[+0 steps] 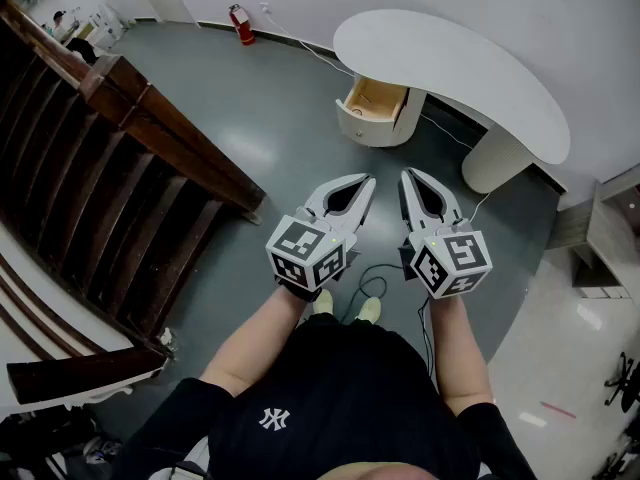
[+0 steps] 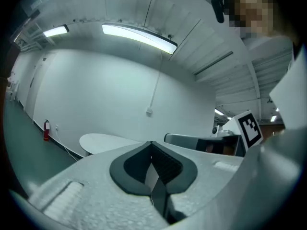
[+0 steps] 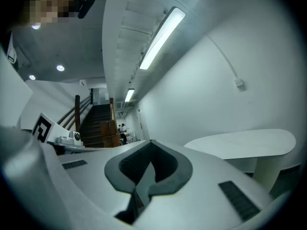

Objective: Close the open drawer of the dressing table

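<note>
A dark wooden staircase (image 1: 120, 168) runs along the left. The left gripper (image 1: 366, 181) and right gripper (image 1: 408, 175) sit side by side, each with jaws pressed together, empty. Farther off stands the white dressing table (image 1: 450, 63), its drawer (image 1: 377, 103) open, well apart from both.

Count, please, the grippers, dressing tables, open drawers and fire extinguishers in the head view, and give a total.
grippers: 2 (left gripper, right gripper)
dressing table: 1
open drawer: 1
fire extinguisher: 1
total: 5
</note>
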`<state>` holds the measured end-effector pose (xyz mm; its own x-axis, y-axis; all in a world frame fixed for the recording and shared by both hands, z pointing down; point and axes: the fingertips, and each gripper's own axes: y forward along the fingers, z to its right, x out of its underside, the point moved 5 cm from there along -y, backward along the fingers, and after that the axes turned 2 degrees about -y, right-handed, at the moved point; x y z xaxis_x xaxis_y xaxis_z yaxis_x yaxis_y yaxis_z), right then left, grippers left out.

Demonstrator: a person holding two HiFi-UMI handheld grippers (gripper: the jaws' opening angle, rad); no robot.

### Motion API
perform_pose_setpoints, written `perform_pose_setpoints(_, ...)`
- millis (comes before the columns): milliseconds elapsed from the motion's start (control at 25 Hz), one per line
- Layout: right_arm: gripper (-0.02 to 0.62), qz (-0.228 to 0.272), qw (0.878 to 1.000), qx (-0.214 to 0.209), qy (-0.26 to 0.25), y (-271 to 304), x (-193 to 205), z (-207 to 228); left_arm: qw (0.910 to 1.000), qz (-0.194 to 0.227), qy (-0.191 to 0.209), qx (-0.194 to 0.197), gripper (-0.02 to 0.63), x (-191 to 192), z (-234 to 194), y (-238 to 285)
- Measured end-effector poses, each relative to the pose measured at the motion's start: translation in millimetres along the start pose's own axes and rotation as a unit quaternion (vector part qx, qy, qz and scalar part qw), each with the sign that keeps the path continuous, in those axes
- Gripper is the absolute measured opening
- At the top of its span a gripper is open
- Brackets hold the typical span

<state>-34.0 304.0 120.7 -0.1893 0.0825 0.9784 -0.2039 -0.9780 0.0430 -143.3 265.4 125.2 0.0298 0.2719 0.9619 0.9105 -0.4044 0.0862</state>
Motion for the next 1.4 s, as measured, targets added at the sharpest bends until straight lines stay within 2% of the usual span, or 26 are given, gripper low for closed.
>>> perform_pose_setpoints(400, 0.014, -0.001, 1.0, -0.003, 0.0, -13.2, 0.7, 8.3, 1.0, 0.001, 0.001, -0.002, 0.009, 3.9, 14.0, 6.4)
perform_pose_setpoints(560, 0.015, 0.007, 1.0, -0.006, 0.02, -20.4, -0.6, 16.3, 1.0, -0.001, -0.003, -0.001, 0.009, 6.0, 18.1, 10.8)
perform_pose_setpoints(920, 0.015, 0.031, 0.997, 0.005, 0.069, -33.1, -1.6, 52.3, 0.9996, 0.002, 0.001, -0.029, 0.009, 11.6, 5.8, 18.2)
perform_pose_setpoints(1400, 0.015, 0.017, 0.997, 0.002, 0.069, -11.2, 18.4, 72.4, 0.999, -0.008, 0.004, -0.044, 0.009, 35.5, -10.3, 44.0)
